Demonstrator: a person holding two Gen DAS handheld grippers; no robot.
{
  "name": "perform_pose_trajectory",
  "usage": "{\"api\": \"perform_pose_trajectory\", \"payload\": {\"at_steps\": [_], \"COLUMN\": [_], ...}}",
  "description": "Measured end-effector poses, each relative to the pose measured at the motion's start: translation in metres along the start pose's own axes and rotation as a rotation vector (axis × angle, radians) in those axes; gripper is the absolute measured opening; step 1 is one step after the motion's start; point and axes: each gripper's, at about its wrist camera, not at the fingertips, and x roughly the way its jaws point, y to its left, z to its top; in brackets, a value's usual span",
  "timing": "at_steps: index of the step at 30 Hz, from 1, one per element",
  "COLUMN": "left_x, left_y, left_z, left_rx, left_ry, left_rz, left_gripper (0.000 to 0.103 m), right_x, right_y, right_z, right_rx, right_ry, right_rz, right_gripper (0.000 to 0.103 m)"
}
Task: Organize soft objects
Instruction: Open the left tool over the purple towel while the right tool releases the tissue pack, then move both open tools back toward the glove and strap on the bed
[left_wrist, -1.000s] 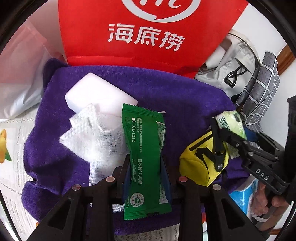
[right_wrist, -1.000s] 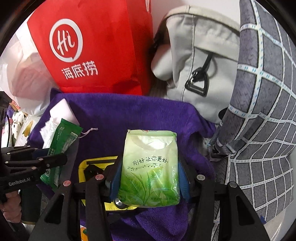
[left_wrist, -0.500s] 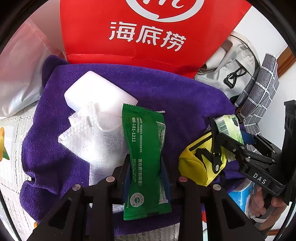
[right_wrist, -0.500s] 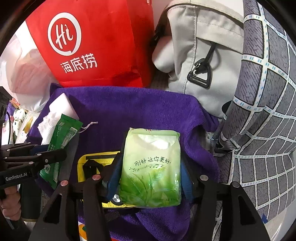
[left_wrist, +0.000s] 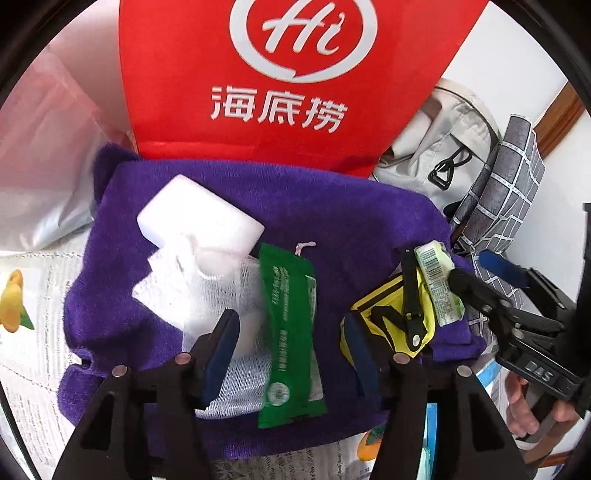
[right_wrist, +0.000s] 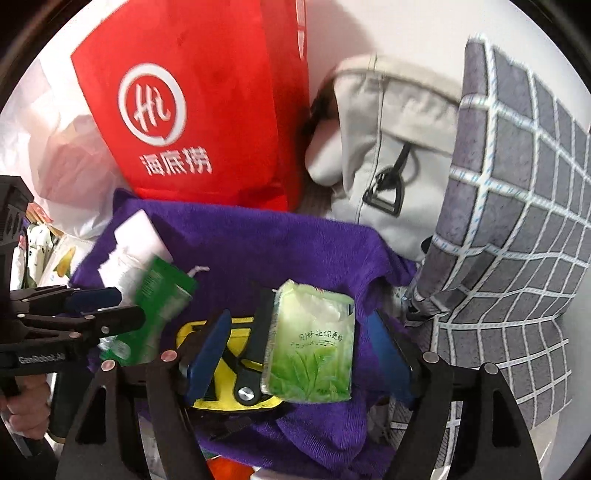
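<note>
Left wrist view, left to right. I see a purple towel (left_wrist: 332, 206) spread over a printed tabletop cover (left_wrist: 33, 332). On its left part lies a white sponge block (left_wrist: 199, 218), with a white mesh cloth (left_wrist: 207, 295) partly over it and running toward the bottom of the frame. Just right of the cloth, a green sachet (left_wrist: 291, 332) lies lengthwise at centre frame, between the blue pads of my left tool (left_wrist: 291, 354). The jaws are opening; neither pad touches the sachet. Right of that sits a yellow pouch (left_wrist: 391, 317) with black straps. At the right edge, a hand (left_wrist: 524, 406) holds the right tool.

Right wrist view, left to right. The left tool sits at the left edge, the sachet beside it. At lower centre, a pale green tissue pack (right_wrist: 314, 343) rests on the yellow pouch, between the pads of the right tool (right_wrist: 299, 354). These jaws are opening too, with a gap on both sides of the pack. A red paper bag (right_wrist: 207, 122) stands at the top behind the towel, then a grey backpack (right_wrist: 399, 155), then a grey checked cushion (right_wrist: 517, 221) at the right.
</note>
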Motion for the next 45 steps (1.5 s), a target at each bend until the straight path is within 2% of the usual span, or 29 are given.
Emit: {"api": "perform_pose_trajectory", "payload": {"at_steps": [4,8,11,14,17,20,24,27,31,35,37,41,44,45], "left_x": [-0.013,-0.032,-0.047,-0.066,-0.093,-0.114,-0.128,-0.135,-0.141,-0.144,-0.144,-0.145,-0.144,-0.144], "left_y": [0.000,-0.002,-0.005,-0.009,-0.015,-0.019,-0.018,-0.013,0.007,0.031,0.045,0.063,0.069,0.069], "left_z": [0.001,0.000,-0.002,-0.004,-0.011,-0.028,-0.064,-0.093,-0.137,-0.177,-0.199,-0.224,-0.236,-0.238], "left_rx": [-0.009,0.000,0.018,0.027,0.043,0.051,0.049,0.061,0.024,-0.019,-0.057,-0.110,-0.133,-0.132], "left_ry": [-0.018,-0.082,-0.130,-0.186,-0.254,-0.285,-0.245,-0.237,-0.221,-0.237,-0.240,-0.240,-0.233,-0.230], "left_rz": [0.028,0.068,0.109,0.114,0.095,0.059,-0.001,0.028,0.036,0.091,0.100,0.087,0.067,0.067], "left_gripper": [0.057,0.058,0.058,0.058,0.058,0.058,0.058,0.058,0.058,0.058,0.058,0.058,0.058,0.058], "right_x": [-0.028,-0.058,-0.075,-0.092,-0.110,-0.121,-0.131,-0.129,-0.116,-0.101,-0.093,-0.079,-0.074,-0.072], "right_y": [0.005,0.012,0.016,0.025,0.036,0.053,0.074,0.086,0.101,0.116,0.119,0.123,0.127,0.130], "right_z": [0.003,-0.009,-0.030,-0.058,-0.088,-0.116,-0.152,-0.177,-0.208,-0.229,-0.241,-0.248,-0.248,-0.247], "right_rx": [0.011,0.020,0.034,0.052,0.066,0.051,0.025,0.010,-0.006,-0.057,-0.054,-0.051,-0.050,-0.063], "right_ry": [-0.052,-0.095,-0.085,-0.092,-0.098,-0.093,-0.073,-0.048,-0.005,0.002,0.021,0.025,-0.016,-0.028], "right_rz": [-0.007,0.010,0.030,0.044,0.062,0.077,0.081,0.106,0.122,0.042,0.077,0.055,0.021,-0.009], "right_gripper": [0.076,0.079,0.080,0.080,0.073,0.065,0.051,0.047,0.045,0.045,0.045,0.045,0.044,0.038]}}
